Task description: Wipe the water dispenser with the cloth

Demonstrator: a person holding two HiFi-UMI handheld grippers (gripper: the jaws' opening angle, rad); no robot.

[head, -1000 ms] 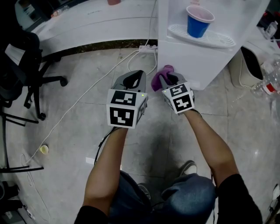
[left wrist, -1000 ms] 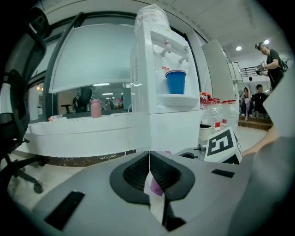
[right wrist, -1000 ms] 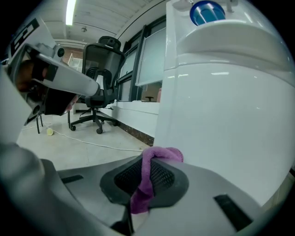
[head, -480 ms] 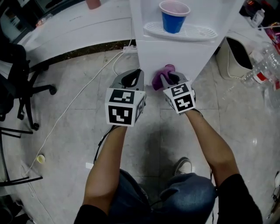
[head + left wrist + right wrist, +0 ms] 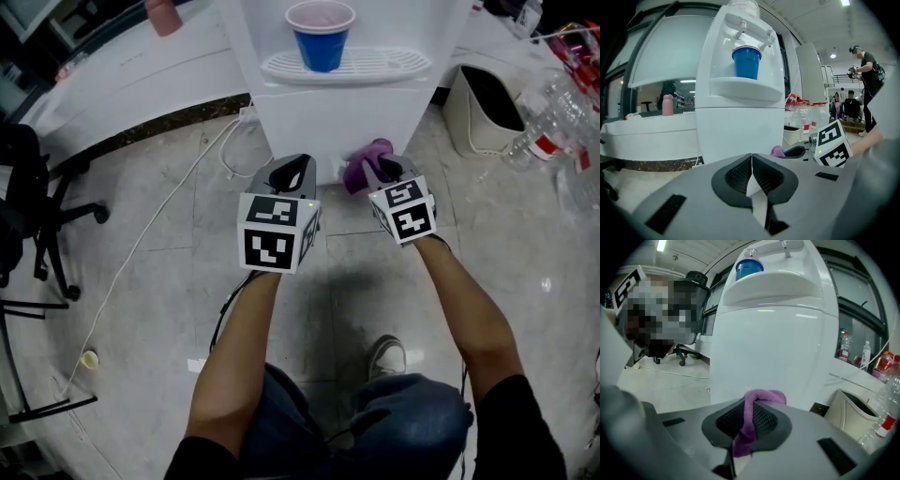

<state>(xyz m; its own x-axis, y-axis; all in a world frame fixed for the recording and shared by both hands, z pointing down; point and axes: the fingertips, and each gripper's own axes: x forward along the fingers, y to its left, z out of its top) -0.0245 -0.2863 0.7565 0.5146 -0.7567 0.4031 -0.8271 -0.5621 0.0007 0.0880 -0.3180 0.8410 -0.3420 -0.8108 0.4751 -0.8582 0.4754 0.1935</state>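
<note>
Forearms reach out over the pale tiled floor [image 5: 169, 309], each hand carrying a grey two-jaw gripper topped with a marker cube. The left gripper [image 5: 292, 172] has its jaws pressed together with nothing between them; it hangs idle just left of its partner, aimed at the base of the machine. The right gripper [image 5: 380, 169] is clamped on the purple, soft-looking cloth [image 5: 360, 167]. In the right gripper view a narrow band of the fabric runs down between the ribbed black pads [image 5: 764, 420], and a rolled loop folds over their tips. The cloth looks bunched rather than spread, so only that small loop faces forward.

Just beyond it stands the tall white plastic water dispenser [image 5: 347, 117]. The cloth sits close against its plain lower front panel, but I cannot tell whether it touches. I see no streaks or damp marks on the panel, so I judge the wiping to be at its very start: the cloth is in hand and brought up to the machine, while the lower panel, the sides, the slotted white drip tray [image 5: 384, 66] and the tap area above are all left to do. A blue plastic cup [image 5: 322, 39] stands on that tray and would be in the way there.

Farther off, a cream waste bin [image 5: 487, 108] stands to the right of the dispenser with clear plastic bottles [image 5: 553, 117] beside it. To the left, a white cable [image 5: 155, 230] trails across the floor towards a curved white counter [image 5: 122, 75].
</note>
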